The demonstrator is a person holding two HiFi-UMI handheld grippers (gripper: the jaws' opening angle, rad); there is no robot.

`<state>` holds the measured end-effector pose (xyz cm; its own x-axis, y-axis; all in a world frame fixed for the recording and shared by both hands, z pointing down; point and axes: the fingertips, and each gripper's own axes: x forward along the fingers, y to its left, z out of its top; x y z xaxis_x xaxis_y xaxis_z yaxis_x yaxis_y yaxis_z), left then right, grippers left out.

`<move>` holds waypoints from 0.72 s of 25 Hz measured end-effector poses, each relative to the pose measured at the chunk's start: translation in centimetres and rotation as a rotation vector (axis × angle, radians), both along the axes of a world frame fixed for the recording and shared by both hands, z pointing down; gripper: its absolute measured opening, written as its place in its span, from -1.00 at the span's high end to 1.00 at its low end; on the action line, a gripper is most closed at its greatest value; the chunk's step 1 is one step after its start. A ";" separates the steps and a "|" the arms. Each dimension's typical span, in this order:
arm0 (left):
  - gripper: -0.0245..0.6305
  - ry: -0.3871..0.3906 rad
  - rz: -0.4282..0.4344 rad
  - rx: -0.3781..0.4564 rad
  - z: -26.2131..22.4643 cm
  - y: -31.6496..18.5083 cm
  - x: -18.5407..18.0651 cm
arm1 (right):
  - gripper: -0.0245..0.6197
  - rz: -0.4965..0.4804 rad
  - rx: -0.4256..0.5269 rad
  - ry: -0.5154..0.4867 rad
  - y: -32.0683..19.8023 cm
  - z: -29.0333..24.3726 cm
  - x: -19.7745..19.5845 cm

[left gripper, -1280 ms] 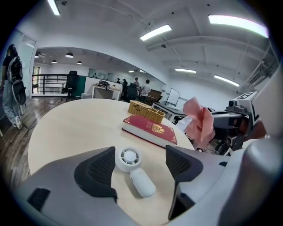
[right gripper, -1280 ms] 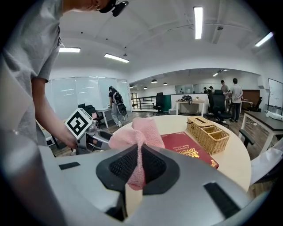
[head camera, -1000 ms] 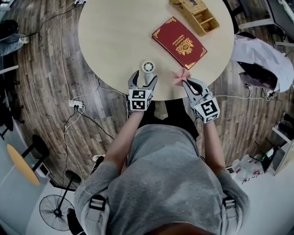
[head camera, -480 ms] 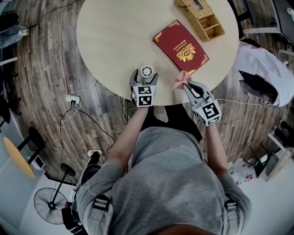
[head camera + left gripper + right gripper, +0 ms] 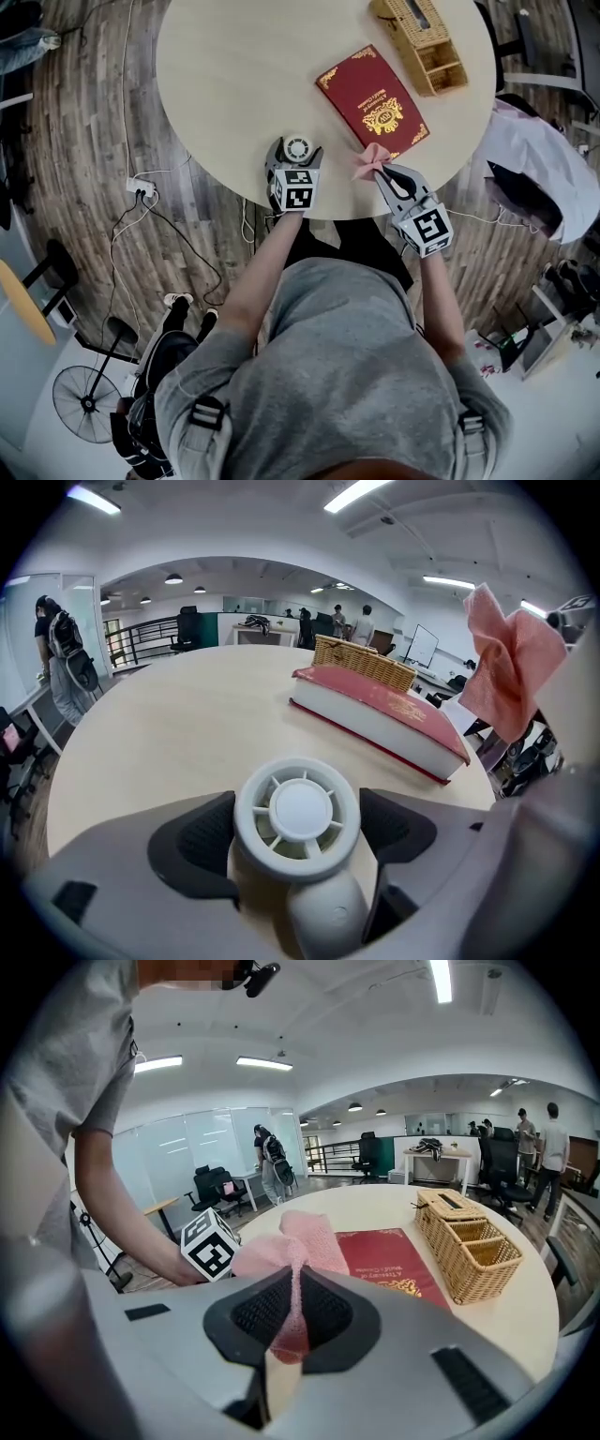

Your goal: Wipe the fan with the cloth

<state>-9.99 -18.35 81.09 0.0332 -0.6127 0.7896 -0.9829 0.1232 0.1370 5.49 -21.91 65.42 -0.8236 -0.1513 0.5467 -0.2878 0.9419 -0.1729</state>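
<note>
A small white hand fan [image 5: 298, 148] lies on the round table [image 5: 234, 84] near its front edge, head up and handle toward me. My left gripper [image 5: 296, 153] is open and lowered over it. In the left gripper view the fan's round head [image 5: 296, 808] sits between the two dark pads [image 5: 192, 841] with a small gap on each side. To the right, my right gripper [image 5: 382, 170] is shut on a pink cloth [image 5: 371, 159], which bunches up above its closed pads [image 5: 328, 1312]. The cloth [image 5: 506, 667] hangs just right of the fan.
A red book [image 5: 373, 98] lies behind the cloth, and a wicker basket [image 5: 420, 42] stands at the table's far right. Cables and a power strip [image 5: 141, 186] lie on the wooden floor on the left. People stand far off in the room.
My left gripper has come forward and down, so its jaws now straddle the fan's head instead of its handle. The right gripper with the cloth has shifted slightly.
</note>
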 end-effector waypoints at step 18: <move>-0.27 -0.050 0.101 -0.027 0.2 0.6 -0.4 | 0.83 0.027 0.012 -0.022 -0.5 -1.4 -1.2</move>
